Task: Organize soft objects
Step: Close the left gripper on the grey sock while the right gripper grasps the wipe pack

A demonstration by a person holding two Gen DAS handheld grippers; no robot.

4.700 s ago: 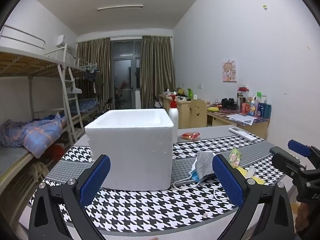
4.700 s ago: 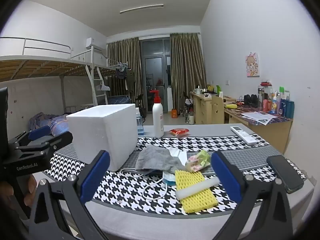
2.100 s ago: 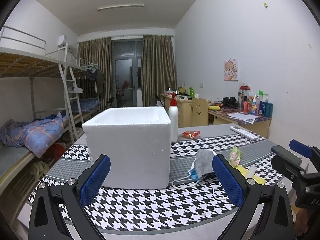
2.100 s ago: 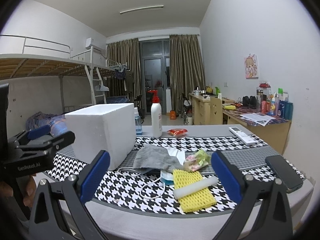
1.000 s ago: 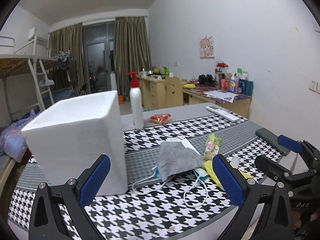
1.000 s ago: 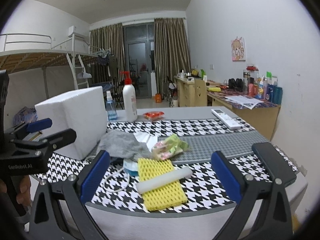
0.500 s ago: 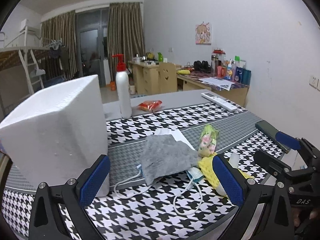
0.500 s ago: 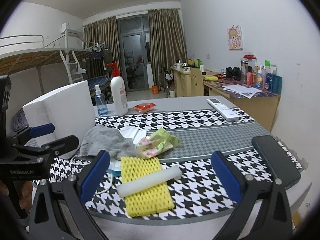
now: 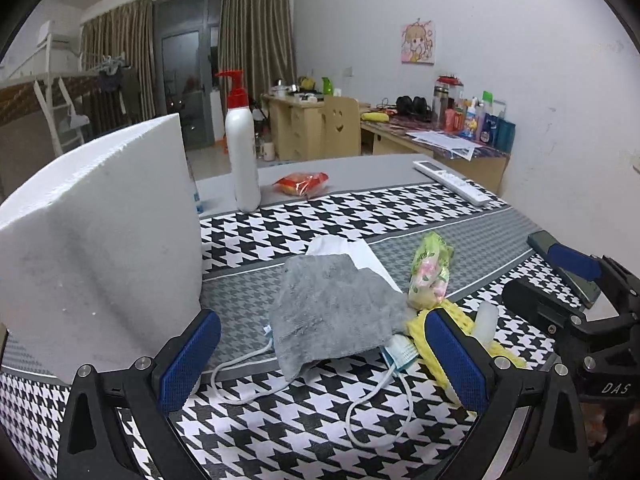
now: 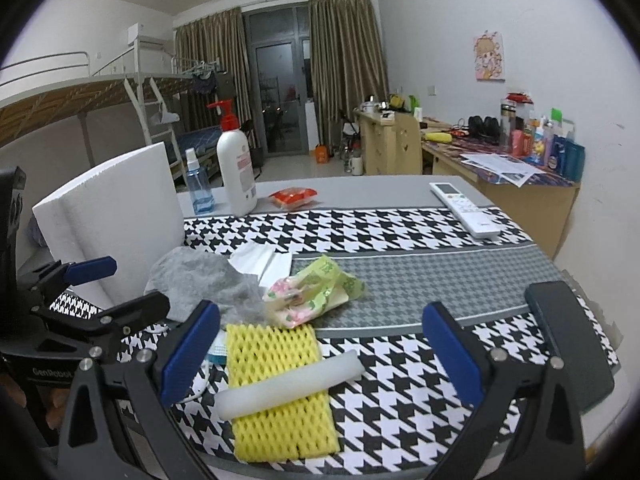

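Observation:
A pile of soft things lies on the houndstooth table: a grey cloth, a blue face mask with white straps, white tissues, a green and pink wrapper, a yellow foam net and a white foam tube on it. A white foam box stands to the left. My left gripper is open just before the grey cloth. My right gripper is open over the net and tube.
A pump bottle, a blue spray bottle, a red snack packet and a white remote lie at the back. A black phone lies at the right edge.
Both grippers have moved forward and down toward the pile; the left one swung right from the foam box toward the grey cloth. Both stay open and empty.

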